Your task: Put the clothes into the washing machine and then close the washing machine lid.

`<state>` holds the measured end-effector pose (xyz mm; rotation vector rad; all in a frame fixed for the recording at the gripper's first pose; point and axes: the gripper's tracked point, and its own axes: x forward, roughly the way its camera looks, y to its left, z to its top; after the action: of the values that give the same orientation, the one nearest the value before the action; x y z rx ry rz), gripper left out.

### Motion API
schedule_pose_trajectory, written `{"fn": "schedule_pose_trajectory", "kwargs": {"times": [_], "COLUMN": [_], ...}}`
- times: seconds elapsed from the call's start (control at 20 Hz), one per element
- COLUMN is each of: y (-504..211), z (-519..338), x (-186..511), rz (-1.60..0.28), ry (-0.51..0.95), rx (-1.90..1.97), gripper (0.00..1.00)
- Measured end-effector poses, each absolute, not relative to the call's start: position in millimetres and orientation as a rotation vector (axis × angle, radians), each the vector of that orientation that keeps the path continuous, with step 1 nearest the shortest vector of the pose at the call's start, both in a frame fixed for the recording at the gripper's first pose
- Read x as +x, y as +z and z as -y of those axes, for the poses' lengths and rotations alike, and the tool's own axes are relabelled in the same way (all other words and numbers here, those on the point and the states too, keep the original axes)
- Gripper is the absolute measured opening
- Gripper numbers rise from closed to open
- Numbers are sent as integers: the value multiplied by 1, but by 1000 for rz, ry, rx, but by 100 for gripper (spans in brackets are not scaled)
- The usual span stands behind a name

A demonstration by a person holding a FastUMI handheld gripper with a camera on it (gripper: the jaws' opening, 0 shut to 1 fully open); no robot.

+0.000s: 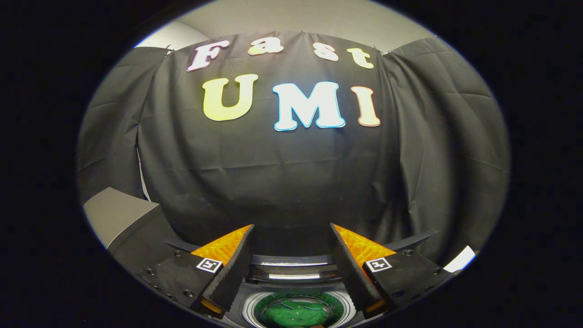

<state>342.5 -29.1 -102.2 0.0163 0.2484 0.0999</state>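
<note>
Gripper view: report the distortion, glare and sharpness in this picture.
Gripper view: strong fisheye bending curves the black cloth wall and its folds; a bright glare strip lies on the washing machine rim between the open fingers of the hand-held gripper; the green drum below is lit and fairly sharp; no motion blur shows.

The gripper [291, 228] is held with its fingers spread wide and nothing between them. Below and between the fingers the washing machine [296, 273] is seen with its round drum mouth [298, 310] uncovered, so a way down into it is left free. Just beyond the fingers the space is closed off by the black cloth wall [282, 182]. A grey box edge [118, 214] is seen beside the left finger.
</note>
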Motion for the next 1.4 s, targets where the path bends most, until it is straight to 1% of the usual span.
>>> {"fn": "schedule_pose_trajectory", "kwargs": {"times": [0.65,1.0,1.4], "y": [-119,-132,-134], "z": [31,29,29], "x": [297,271,245], "rz": [-248,-277,-281], "ry": [94,95,86], "rx": [25,35,16], "gripper": [98,98,98]}}
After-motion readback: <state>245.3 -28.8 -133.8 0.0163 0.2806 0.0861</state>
